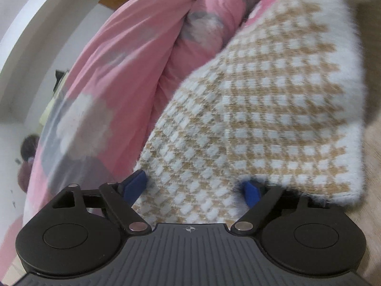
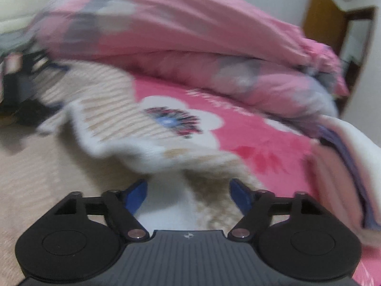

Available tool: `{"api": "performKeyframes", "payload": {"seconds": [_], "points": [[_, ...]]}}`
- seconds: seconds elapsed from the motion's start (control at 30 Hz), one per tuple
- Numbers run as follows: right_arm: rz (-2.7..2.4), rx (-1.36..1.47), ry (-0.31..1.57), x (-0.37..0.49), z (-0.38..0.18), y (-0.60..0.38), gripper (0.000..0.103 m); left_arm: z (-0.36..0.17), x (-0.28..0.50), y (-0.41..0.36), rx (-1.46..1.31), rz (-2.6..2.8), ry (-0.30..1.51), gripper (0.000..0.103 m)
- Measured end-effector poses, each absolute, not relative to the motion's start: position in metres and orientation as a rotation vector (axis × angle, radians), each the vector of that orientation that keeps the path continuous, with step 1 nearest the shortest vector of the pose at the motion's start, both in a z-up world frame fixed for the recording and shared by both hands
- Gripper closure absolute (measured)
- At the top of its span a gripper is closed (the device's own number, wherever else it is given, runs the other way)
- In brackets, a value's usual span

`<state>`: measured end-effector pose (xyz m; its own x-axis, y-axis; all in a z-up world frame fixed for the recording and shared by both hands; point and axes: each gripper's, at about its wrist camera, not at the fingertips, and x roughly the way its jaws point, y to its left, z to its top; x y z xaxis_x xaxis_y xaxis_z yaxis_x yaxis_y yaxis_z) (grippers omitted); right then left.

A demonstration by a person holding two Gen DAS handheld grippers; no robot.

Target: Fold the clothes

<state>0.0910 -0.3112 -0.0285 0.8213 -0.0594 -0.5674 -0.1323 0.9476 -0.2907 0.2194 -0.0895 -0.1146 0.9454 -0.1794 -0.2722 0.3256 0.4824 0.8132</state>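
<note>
A fluffy knit sweater (image 1: pixel 262 109), tan with small white checks and a white border, lies spread on the bed and fills the left wrist view. My left gripper (image 1: pixel 194 188) is open, its blue pads (image 1: pixel 137 182) wide apart on either side of the sweater's near part. In the blurred right wrist view the sweater (image 2: pixel 114 124) stretches away to the left, its white edge rippled. My right gripper (image 2: pixel 189 194) is also open, with white and tan fabric lying between its blue pads (image 2: pixel 240 195).
A bunched pink quilt (image 2: pixel 190 35) with grey and white patches runs along the far side of the bed (image 1: pixel 114 71). A pink floral sheet (image 2: pixel 250 131) lies beyond the sweater. Folded fabric (image 2: pixel 345 166) is stacked at the right. A brown door (image 2: pixel 321 16) stands behind.
</note>
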Motion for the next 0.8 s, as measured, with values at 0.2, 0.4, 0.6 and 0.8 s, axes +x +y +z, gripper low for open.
{"api": "performKeyframes", "payload": {"seconds": [0.2, 0.4, 0.6, 0.8], "points": [[-0.039, -0.407, 0.571, 0.119, -0.036, -0.294, 0.006, -0.114, 0.222, -0.088, 1.005, -0.304, 0.159, 0.018], [-0.105, -0.536, 0.647, 0.152, -0.062, -0.286, 0.000, -0.116, 0.221, -0.089, 1.000, -0.309, 0.165, 0.017], [-0.204, -0.479, 0.674, 0.142, -0.055, -0.319, 0.000, -0.110, 0.226, -0.091, 1.025, -0.309, 0.149, 0.019], [-0.205, -0.261, 0.758, 0.150, -0.054, -0.358, 0.009, -0.114, 0.225, -0.108, 1.106, -0.298, 0.117, 0.048]]}}
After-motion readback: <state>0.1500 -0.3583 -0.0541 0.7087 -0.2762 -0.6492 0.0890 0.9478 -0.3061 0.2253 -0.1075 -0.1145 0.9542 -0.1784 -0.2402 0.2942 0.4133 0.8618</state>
